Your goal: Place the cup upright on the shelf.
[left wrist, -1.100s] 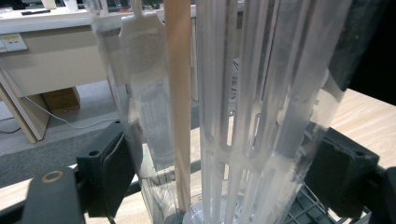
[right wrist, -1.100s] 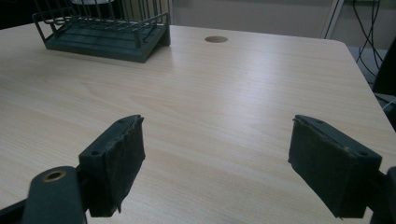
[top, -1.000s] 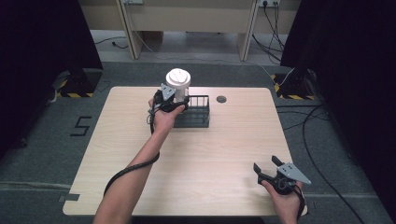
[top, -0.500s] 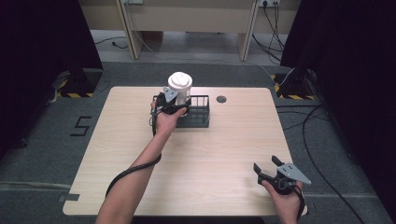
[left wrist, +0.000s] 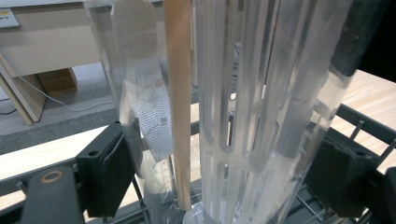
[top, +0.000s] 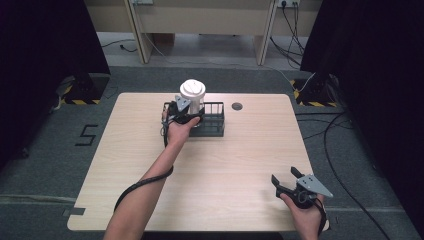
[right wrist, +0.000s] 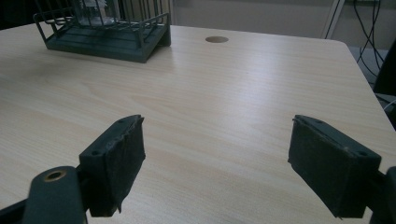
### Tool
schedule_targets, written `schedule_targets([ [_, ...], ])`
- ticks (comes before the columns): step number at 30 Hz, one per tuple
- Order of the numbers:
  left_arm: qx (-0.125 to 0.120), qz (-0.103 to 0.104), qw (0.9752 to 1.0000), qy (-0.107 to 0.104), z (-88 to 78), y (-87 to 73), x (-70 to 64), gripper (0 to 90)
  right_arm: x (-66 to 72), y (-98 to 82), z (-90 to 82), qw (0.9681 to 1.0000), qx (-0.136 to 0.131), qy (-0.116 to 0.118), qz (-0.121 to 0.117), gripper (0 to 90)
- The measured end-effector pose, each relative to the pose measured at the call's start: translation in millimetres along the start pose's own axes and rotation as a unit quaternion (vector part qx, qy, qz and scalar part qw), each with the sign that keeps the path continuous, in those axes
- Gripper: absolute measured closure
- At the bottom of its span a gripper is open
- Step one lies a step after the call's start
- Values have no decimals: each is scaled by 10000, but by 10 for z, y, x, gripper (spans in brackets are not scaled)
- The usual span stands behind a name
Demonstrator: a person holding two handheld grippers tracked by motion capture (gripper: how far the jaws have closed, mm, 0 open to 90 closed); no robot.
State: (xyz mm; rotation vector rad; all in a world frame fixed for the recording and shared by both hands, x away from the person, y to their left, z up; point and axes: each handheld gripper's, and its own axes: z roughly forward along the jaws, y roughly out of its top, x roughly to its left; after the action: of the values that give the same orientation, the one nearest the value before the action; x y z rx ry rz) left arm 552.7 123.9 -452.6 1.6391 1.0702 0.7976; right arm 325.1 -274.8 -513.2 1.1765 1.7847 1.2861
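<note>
As the left gripper [top: 186, 111] lowers it: the clear cup [top: 192, 98] now sits lower in the rack [top: 214, 124]
Left jaws: closed around the cup
Right gripper [top: 291, 183]: waiting, jaws wide open, holding nothing
Meaning: probably nearly parked

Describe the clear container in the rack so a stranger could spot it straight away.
On the light wooden table, look at the far edge for the dark wire rack. At its left end stands a tall clear plastic container with a white lid, gripped by the left claw; it is the tallest thing there.

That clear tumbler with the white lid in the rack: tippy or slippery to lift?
Likely tippy: the tumbler stands tall and narrow above the wire rack. Probably slick, as its clear plastic wall looks smooth and glossy. The left gripper clamps it low, so its top may sway.
</note>
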Motion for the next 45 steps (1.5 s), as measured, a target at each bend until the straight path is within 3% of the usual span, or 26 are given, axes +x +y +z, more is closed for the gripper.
schedule_targets([
  [15, 28, -63, 10000, -62, -28, -19, 15, 168, 5, 2, 2, 10000, 24, 9, -22, 189],
  [23, -14, 30, 10000, 8, -94, -22, 4, 144, 6, 3, 5, 10000, 36, 26, -32, 188],
  [45, -114, 157, 9996, -181, -529, -37, 13, 143, 18, 4, 9, 10000, 76, 34, -33, 188],
])
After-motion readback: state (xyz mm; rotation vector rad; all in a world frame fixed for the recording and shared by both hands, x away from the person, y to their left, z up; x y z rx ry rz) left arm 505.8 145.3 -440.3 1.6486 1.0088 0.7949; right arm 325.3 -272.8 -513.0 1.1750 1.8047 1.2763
